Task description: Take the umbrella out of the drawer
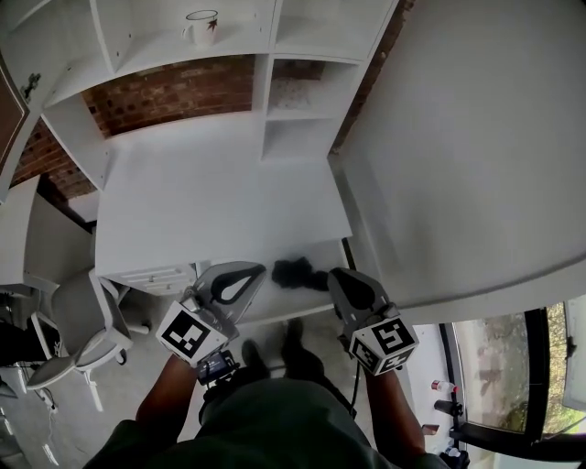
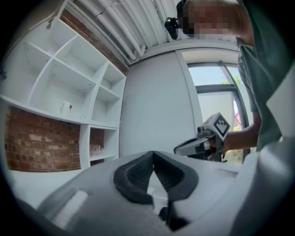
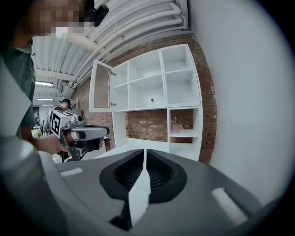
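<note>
**Desk** (image 1: 211, 201): white, bare top, seen from above in the head view. It serves as the reference for all entries below.

**Umbrella** (image 1: 293, 272): a dark, soft-edged lump at the desk's front edge, midway along it. It is probably the umbrella, but it is too blurred to be sure. Whether it lies in a drawer or on the desk top cannot be told. Neither gripper touches it.

**Left gripper** (image 1: 259, 271): at the desk's front edge, just left of the dark lump, with its marker cube toward the person. In its own view the jaw tips meet and nothing is between them, so it is clenched and empty.

**Right gripper** (image 1: 333, 275): at the desk's front edge, just right of the lump. In its own view the jaws stand together with only a thin slit between them and nothing in it, so it too is clenched and empty.

**Shelves** (image 1: 302, 137): white, open compartments rising from the desk's far side.

**Mug** (image 1: 201, 26): white, upright, on a shelf above the desk's far side.

**Brick wall** (image 1: 165, 92): red, showing behind the desk between the shelf boards.

**Drawer unit** (image 1: 156, 278): white, under the desk's front left corner.

**Chair** (image 1: 78, 321): grey, on the floor left of the desk's front.

**Shoes** (image 1: 298, 343): dark, on the floor just in front of the desk, below the lump.
</note>
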The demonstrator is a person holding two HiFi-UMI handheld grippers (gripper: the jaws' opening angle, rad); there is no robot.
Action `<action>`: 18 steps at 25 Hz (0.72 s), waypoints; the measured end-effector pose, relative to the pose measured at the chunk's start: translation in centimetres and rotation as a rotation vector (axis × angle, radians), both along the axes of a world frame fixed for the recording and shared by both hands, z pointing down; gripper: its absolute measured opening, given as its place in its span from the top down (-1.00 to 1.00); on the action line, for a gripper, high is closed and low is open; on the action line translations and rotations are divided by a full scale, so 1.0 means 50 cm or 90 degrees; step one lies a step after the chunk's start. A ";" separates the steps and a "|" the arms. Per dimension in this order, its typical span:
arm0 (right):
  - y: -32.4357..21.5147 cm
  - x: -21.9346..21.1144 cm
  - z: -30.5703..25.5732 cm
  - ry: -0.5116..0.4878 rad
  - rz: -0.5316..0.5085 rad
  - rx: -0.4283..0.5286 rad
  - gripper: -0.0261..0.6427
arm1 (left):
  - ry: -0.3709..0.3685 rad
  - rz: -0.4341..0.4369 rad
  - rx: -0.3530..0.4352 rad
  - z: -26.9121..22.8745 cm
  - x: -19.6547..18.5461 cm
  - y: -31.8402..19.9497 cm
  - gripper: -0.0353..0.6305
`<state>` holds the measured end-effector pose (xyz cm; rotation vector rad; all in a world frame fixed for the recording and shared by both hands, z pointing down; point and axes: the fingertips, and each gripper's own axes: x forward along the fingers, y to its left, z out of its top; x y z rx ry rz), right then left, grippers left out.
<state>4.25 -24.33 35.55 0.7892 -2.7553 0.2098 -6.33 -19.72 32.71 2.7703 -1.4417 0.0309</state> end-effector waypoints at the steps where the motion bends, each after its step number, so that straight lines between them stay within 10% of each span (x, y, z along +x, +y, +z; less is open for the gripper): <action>1: -0.007 -0.004 0.012 0.003 -0.004 -0.004 0.85 | 0.000 -0.004 -0.004 0.006 -0.004 -0.004 0.88; 18: -0.204 -0.012 0.301 0.075 -0.090 -0.117 0.63 | -0.002 -0.067 -0.113 0.154 -0.004 -0.155 0.88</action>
